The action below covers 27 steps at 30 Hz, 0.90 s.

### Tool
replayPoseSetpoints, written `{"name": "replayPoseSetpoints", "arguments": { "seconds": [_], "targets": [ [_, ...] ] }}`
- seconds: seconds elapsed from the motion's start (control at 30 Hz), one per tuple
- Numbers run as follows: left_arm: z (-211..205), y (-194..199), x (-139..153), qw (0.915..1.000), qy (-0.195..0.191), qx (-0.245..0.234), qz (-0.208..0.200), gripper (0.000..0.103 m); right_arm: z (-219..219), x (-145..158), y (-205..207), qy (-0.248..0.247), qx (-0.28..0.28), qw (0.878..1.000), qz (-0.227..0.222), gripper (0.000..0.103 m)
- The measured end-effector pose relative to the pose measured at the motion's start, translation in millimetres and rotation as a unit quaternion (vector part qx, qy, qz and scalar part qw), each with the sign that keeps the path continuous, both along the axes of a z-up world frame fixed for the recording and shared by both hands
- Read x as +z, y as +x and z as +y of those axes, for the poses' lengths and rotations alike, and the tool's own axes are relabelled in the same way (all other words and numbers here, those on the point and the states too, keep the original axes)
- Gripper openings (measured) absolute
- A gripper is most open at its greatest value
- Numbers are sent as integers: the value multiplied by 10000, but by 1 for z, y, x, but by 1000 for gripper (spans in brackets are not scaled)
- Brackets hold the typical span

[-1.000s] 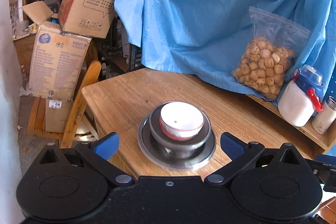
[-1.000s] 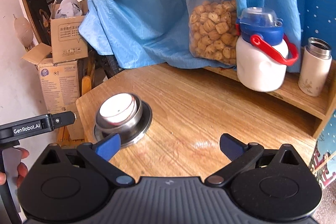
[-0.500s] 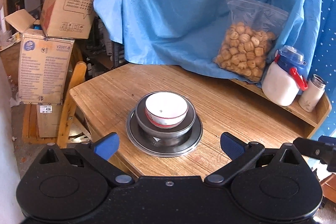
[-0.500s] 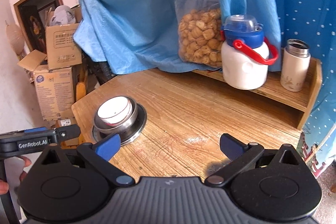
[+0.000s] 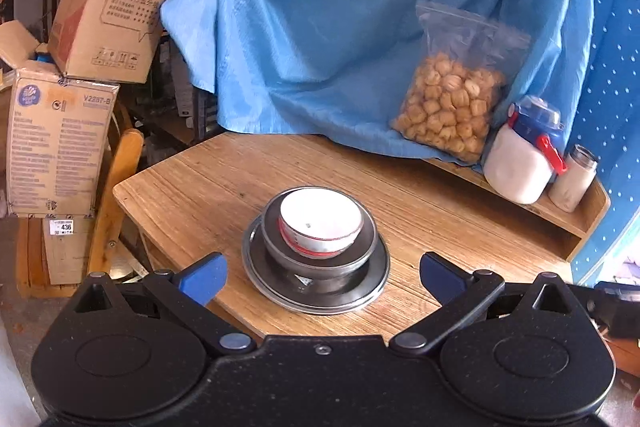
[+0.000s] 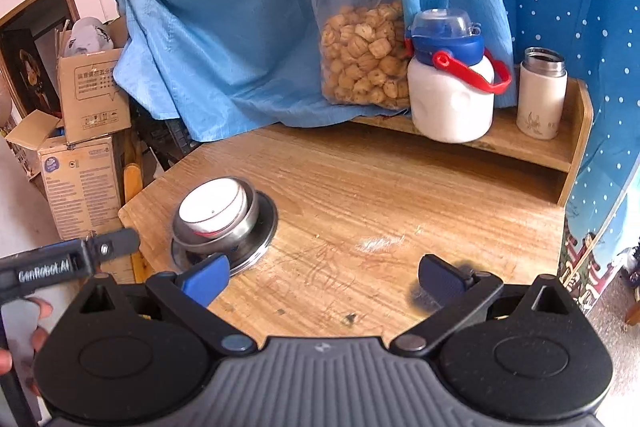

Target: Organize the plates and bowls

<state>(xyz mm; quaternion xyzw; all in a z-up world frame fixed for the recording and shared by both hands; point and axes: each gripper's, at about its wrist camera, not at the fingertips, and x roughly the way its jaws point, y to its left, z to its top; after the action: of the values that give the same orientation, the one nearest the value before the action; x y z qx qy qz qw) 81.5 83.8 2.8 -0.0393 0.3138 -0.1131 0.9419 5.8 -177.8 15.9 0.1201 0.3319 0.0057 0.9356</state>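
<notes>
While both grippers hang spread wide and empty off the desk's near edge, the white bowl sits nested in a metal bowl on a metal plate near the desk's front left corner. The left gripper faces the stack; the right gripper is over bare wood beside it.

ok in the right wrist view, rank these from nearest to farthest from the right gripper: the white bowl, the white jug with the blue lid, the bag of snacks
1. white bowl: nearest to the right gripper, ahead to its left, nested in the steel dishes on the table.
2. white jug: farther, on the raised shelf ahead to the right.
3. bag of snacks: farthest, behind the jug against the blue cloth.
</notes>
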Motion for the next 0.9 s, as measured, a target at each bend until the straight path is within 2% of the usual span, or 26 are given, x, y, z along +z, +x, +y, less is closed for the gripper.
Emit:
{"name": "replayPoseSetpoints", "arguments": {
  "seconds": [0.17, 0.3, 0.6, 0.77, 0.9],
  "targets": [
    [6, -3, 2, 9999, 21, -49, -90, 102, 8, 8, -7, -47, 18, 9999, -125, 103],
    [16, -16, 6, 9996, -229, 33, -156, 102, 11, 13, -18, -93, 157, 9996, -236, 103],
    [13, -50, 8, 9991, -247, 346, 6, 102, -1, 11, -39, -34, 424, 9991, -37, 103],
    [4, -72, 7, 9986, 119, 511, 86, 102, -10, 9, -53, -12, 615, 9981, 57, 103],
    [1, -91, 5, 9975, 190, 662, 139, 102, -16, 8, -65, -72, 754, 9971, 61, 103]
  ]
}}
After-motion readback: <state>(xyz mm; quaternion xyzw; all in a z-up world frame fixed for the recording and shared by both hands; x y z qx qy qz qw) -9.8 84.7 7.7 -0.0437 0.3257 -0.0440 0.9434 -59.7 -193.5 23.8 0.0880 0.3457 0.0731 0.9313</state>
